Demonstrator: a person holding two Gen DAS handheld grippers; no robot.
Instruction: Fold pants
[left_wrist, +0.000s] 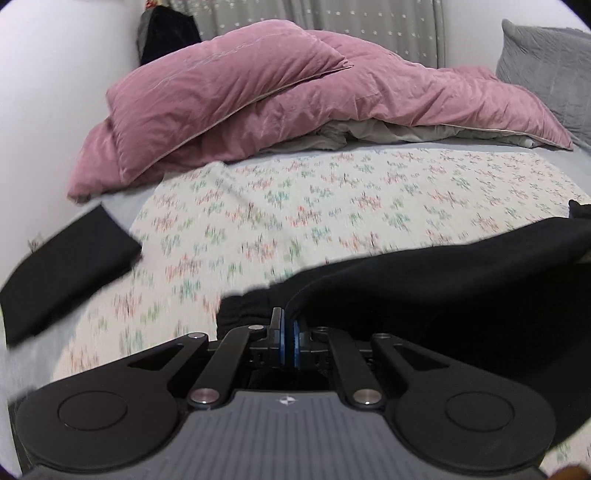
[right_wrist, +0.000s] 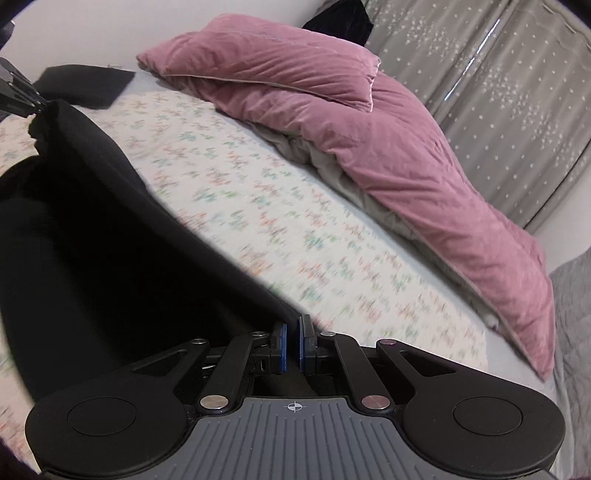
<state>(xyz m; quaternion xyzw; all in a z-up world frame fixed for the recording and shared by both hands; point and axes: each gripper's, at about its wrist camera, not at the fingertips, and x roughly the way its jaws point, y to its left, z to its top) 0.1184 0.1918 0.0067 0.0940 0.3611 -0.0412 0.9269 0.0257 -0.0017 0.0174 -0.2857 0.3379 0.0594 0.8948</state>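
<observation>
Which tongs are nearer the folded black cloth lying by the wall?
Left. The left tongs, shut on the black pants, have the folded black cloth just to their left. The right tongs grip the pants' far end, farther away.

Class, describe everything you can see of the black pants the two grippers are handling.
The black pants are plain, soft, matte cloth with no visible pattern. They hang stretched in a sagging span between the left gripper and the right gripper, each pinching an edge. They are lifted above the patterned bedspread; whether lower folds touch it cannot be told. Legs and waistband cannot be told apart.
</observation>
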